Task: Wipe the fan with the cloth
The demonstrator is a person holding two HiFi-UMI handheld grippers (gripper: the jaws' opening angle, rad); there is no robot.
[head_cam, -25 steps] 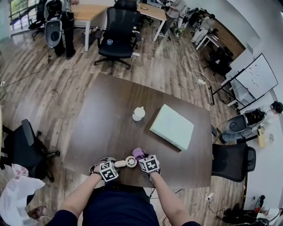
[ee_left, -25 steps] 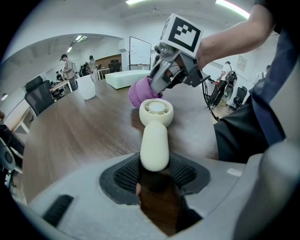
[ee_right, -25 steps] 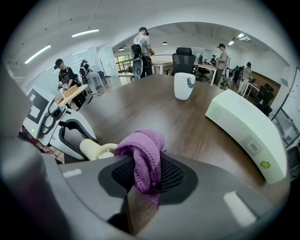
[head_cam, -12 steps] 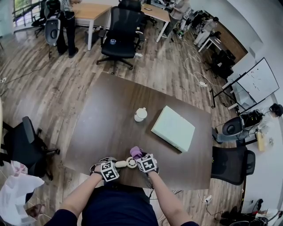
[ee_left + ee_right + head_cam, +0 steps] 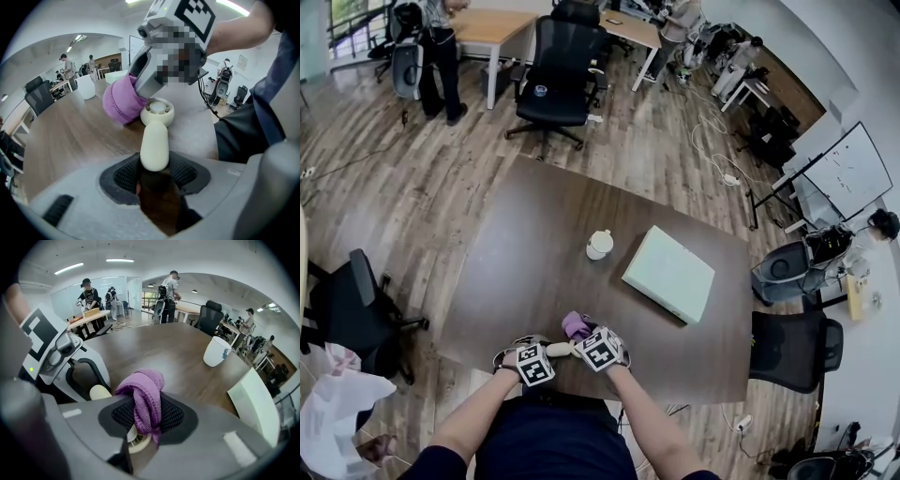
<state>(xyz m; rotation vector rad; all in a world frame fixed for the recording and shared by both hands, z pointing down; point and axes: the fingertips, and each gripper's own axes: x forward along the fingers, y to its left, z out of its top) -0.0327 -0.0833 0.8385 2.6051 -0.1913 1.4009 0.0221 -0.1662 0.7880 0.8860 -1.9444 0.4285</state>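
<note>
Left gripper [image 5: 154, 174]: pads pinch the butt end of the fan [image 5: 155, 140], on its cream handle. The round head points away from it. The fan sits low at the near edge of the table [image 5: 534, 253], directly in front of the person. Whether it rests on the wood cannot be told.

Right gripper [image 5: 146, 417]: jaws clamped on a bunched purple cloth [image 5: 142, 391], with a fold standing out past the pads. In the left gripper view the cloth lies against the left side of the fan head. In the right gripper view the head's rim shows just under the jaws.

Step in hand, by judgement: rubbing the head.

- Only the handle's end is held, so sideways pressure could lever it loose. The left grip wants to be firm and quiet.
- Wipe with the protruding fold, not the hard jaw tips.
- Use light strokes round the rim and across the face, wrist rolling to follow the curve.
- The mug [image 5: 599, 244] and pale box [image 5: 667, 274] stand well apart and are no hindrance.
</note>
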